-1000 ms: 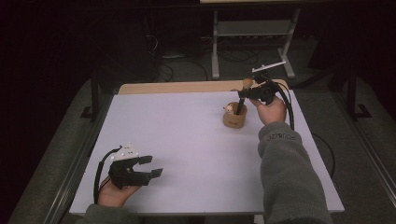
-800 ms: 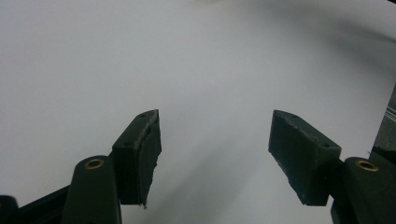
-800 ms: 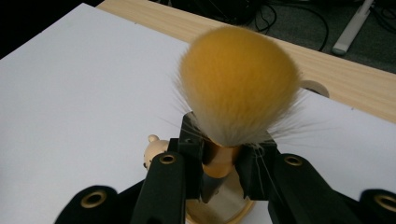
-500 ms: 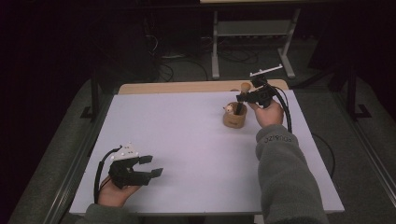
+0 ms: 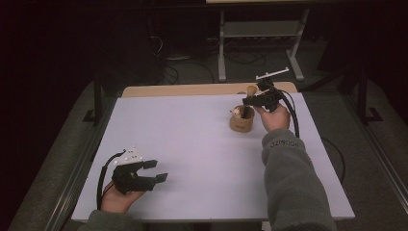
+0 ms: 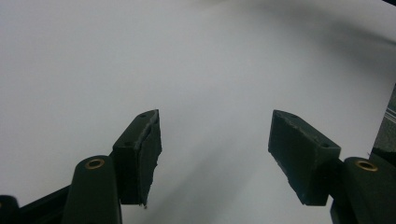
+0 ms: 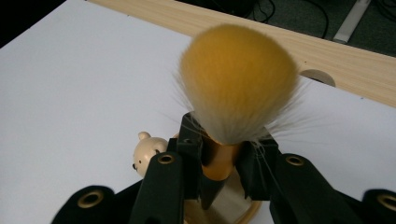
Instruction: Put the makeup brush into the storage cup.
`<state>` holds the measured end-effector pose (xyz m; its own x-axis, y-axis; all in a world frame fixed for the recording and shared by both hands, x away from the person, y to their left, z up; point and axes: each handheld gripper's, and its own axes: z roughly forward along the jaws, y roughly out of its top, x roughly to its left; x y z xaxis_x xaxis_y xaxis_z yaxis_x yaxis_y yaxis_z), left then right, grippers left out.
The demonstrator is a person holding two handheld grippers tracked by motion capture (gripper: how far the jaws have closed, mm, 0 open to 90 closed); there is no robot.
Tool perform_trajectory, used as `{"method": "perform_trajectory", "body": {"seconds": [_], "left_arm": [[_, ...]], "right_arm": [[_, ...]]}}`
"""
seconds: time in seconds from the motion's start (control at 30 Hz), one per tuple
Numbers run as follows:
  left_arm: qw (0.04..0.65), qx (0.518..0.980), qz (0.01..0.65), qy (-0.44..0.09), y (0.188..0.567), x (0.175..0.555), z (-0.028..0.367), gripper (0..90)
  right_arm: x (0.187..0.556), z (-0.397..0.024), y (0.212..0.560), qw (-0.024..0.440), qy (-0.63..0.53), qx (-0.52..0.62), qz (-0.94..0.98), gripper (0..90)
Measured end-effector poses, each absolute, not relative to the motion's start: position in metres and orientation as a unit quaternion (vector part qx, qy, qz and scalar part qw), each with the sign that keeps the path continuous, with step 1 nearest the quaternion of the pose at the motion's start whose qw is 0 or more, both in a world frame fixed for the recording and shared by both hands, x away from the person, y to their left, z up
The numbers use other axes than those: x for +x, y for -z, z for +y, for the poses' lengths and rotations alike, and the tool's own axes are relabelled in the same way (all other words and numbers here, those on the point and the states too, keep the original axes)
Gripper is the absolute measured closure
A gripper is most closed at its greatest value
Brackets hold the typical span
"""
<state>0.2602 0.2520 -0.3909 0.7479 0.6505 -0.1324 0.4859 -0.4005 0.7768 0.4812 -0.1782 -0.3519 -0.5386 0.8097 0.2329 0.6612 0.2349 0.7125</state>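
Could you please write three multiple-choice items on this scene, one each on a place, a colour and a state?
1. Where does the wooden holder stand?
A. on the far right part of the white table
B. at the near left corner
C. on the floor

2. What colour are the bristles of the brush?
A. blue
B. yellow-orange
C. black

3. How does the left gripper stand?
A. shut on the brush
B. shut on a cup
C. open, with nothing between its jaws

Answers: 1 A, the high view shows it beside the right gripper; 2 B, the right gripper view shows the tuft close up; 3 C, the left gripper view shows bare table between the jaws.
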Motion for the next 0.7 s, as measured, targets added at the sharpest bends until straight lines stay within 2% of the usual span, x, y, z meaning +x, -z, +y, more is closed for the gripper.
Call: {"method": "perform_trajectory", "body": {"seconds": [0.1, 0.7], "left_arm": [[0.428, 0.831, 0.343, -0.095, 0.391, 0.26, 0.252, 34.3], [0.431, 0.83, 0.342, -0.096, 0.391, 0.261, 0.252, 34.3]], "right_arm": [[0.482, -0.18, 0.353, 0.093, -0.4, 0.478, 0.776, 61.7], [0.473, -0.192, 0.353, 0.09, -0.424, 0.483, 0.761, 57.9]]}}
